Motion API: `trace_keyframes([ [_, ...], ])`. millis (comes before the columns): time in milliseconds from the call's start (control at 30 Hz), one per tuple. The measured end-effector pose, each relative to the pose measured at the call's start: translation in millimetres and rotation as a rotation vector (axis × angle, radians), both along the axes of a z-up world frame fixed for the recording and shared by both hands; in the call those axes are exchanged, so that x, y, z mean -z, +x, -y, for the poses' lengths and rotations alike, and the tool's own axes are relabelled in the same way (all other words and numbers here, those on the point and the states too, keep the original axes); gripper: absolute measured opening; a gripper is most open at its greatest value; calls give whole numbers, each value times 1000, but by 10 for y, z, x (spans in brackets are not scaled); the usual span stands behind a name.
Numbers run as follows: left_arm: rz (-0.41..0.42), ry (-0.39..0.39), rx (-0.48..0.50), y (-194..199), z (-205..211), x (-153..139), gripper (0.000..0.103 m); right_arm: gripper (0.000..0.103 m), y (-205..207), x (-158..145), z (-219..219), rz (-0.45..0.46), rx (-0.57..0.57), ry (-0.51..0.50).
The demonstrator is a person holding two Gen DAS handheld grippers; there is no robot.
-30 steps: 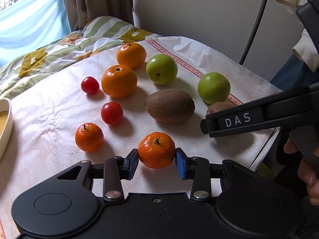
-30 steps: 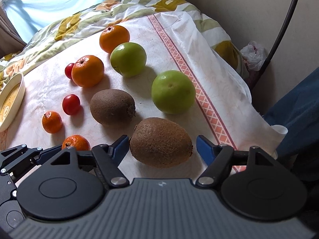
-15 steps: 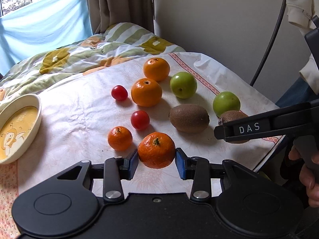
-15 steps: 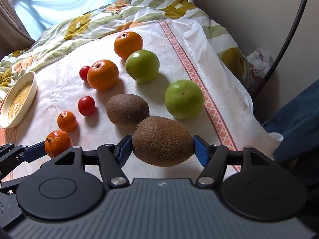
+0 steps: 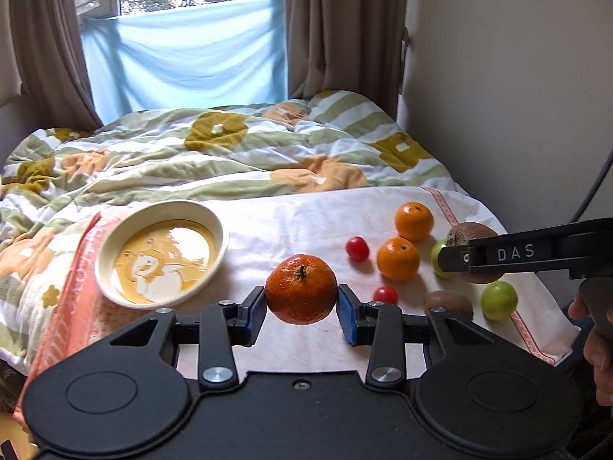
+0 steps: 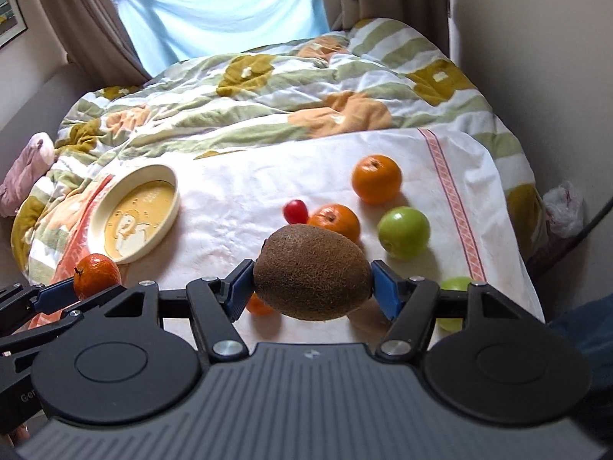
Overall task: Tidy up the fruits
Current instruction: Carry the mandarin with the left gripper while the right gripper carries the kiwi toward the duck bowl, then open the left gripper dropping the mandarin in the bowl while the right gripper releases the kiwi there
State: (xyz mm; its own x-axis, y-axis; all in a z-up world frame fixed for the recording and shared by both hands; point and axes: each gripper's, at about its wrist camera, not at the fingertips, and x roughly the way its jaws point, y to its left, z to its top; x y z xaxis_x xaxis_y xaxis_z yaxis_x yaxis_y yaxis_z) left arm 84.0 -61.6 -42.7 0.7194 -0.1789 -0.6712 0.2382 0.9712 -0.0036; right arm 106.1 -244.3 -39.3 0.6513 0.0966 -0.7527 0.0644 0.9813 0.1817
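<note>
Right gripper (image 6: 312,285) clamps a kiwi (image 6: 312,272) lengthwise between its blue pads, clear of the white cloth (image 6: 237,195); its jaws have just been closing onto it; left gripper (image 6: 76,287) at far left holds a mandarin (image 6: 96,274); yellow bowl (image 6: 168,207) left; two oranges (image 6: 376,179), cherry tomato (image 6: 295,211), green apples (image 6: 403,233) behind the kiwi.

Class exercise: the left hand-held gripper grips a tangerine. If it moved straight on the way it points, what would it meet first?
Probably bare white cloth just past the tangerine held in the left hand-held gripper; the bowl lies left of that line. Depth is uncertain.
</note>
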Motion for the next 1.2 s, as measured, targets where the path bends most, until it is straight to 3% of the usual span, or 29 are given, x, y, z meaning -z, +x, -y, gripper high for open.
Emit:
trace_keyframes([
  [267, 46, 38, -124, 413, -786, -226, 43, 80, 503, -260, -768, 50, -118, 3],
  [467, 38, 59, -141, 920, -1289, -196, 43, 80, 1013, -263, -1345, 43, -148, 6],
  [833, -76, 79, -22, 2000, -1666, 481, 43, 80, 2086, 206, -2074, -43, -100, 6],
  [1000, -127, 105, 37, 2312, -1630, 843, 43, 80, 2376, 434, -2178, -88, -67, -4],
  [1200, -149, 137, 98, 2448, -1579, 1050, 44, 80, 2551, 599, -2213, -127, -58, -19],
])
